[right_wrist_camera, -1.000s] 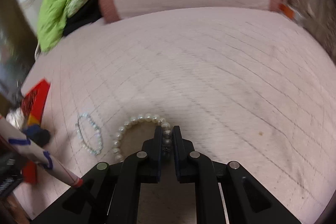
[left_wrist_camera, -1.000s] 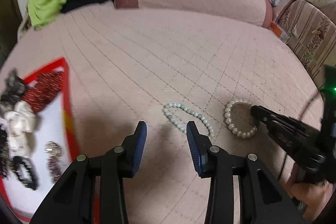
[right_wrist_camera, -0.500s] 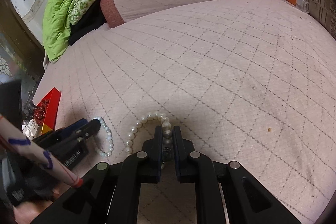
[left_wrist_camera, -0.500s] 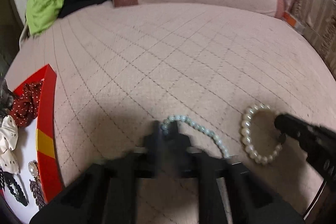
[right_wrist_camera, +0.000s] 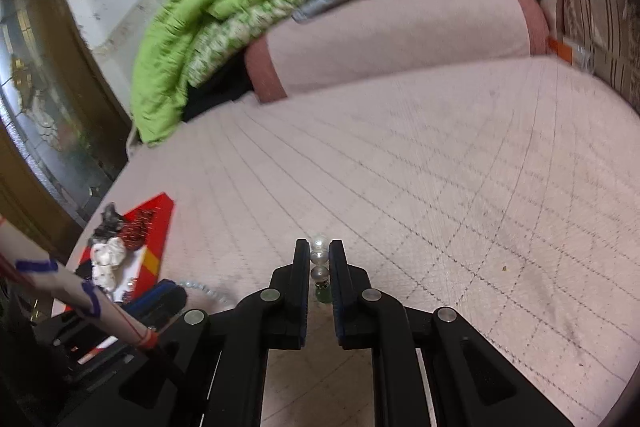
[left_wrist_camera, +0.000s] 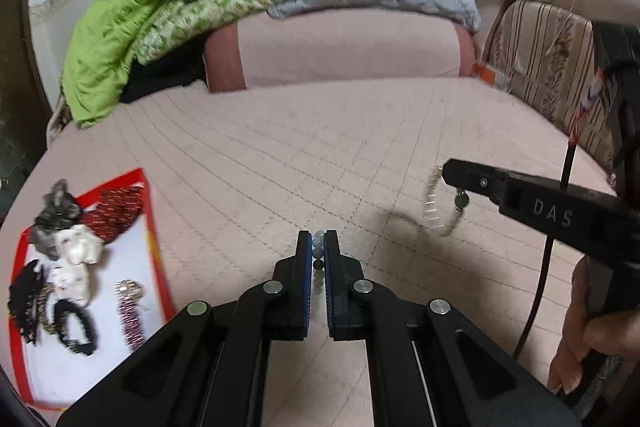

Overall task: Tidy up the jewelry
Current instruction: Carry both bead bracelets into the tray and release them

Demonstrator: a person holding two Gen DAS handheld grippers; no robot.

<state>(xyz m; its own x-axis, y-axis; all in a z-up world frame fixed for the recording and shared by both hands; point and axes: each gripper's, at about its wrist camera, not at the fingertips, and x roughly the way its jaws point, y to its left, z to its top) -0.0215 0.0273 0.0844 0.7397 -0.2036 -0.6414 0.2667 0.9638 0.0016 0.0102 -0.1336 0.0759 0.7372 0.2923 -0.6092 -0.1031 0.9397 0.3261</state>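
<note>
both bracelets have risen off the bed: left claw (left_wrist_camera: 318, 247) pinches the pale-green bracelet (left_wrist_camera: 318, 241), right claw (right_wrist_camera: 319, 259) the pearl bracelet (right_wrist_camera: 319, 255).

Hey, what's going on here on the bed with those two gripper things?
A person is tidying jewelry with a handheld gripper in each hand. The left gripper is shut on a pale blue-green bead bracelet, and the right gripper is shut on a white pearl bracelet, which dangles above the pink quilted bedspread. At the left lies a red-rimmed tray already holding scrunchies and other pieces.
</note>
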